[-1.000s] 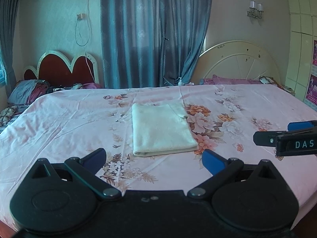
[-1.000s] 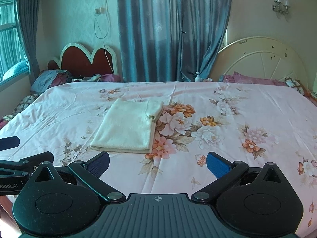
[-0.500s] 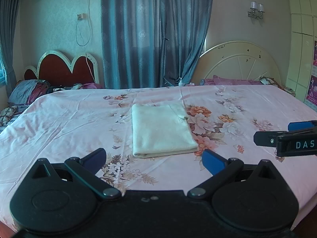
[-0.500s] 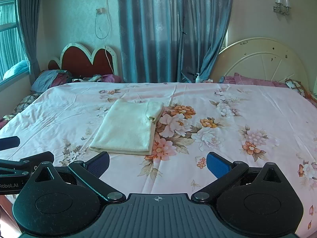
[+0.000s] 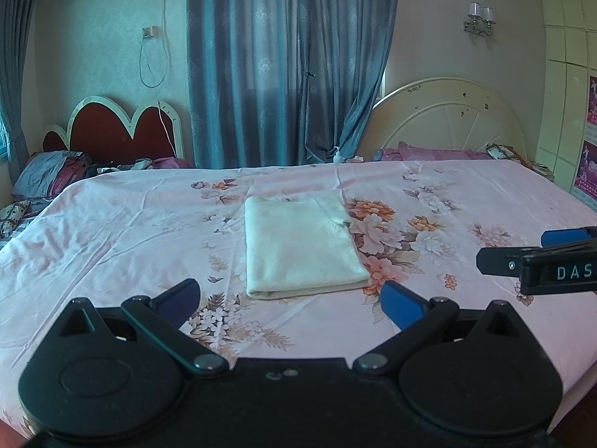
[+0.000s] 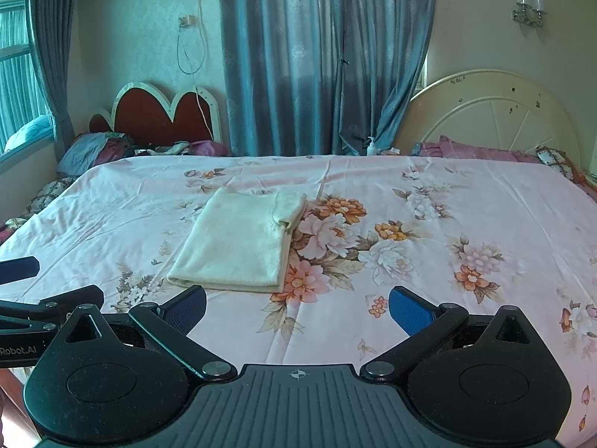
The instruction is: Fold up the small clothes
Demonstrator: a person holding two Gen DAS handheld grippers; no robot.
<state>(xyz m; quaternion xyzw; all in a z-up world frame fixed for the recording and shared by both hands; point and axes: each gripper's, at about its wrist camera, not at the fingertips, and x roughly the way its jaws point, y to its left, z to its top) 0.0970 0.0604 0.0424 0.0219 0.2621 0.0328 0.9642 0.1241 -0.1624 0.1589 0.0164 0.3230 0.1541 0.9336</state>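
Observation:
A cream garment [image 5: 298,242] lies folded into a neat rectangle on the pink floral bedsheet [image 5: 112,224], flat and untouched. My left gripper [image 5: 291,298] hovers just short of its near edge, open and holding nothing. From the right wrist, the same cream garment [image 6: 242,240] sits ahead and left of my right gripper [image 6: 298,308], which is also open and holding nothing. The right gripper [image 5: 541,257] pokes into the left wrist view from the right. The left gripper [image 6: 22,287] shows at the left edge of the right wrist view.
The bedsheet [image 6: 447,224] covers a wide bed. Behind it stand a red headboard [image 5: 119,130], a cream round headboard [image 5: 447,119] and blue curtains [image 5: 287,63]. Pillows and piled clothes [image 5: 56,175] lie at the far left.
Both views have drifted very slightly upward. The garment lies as before and both grippers stay open.

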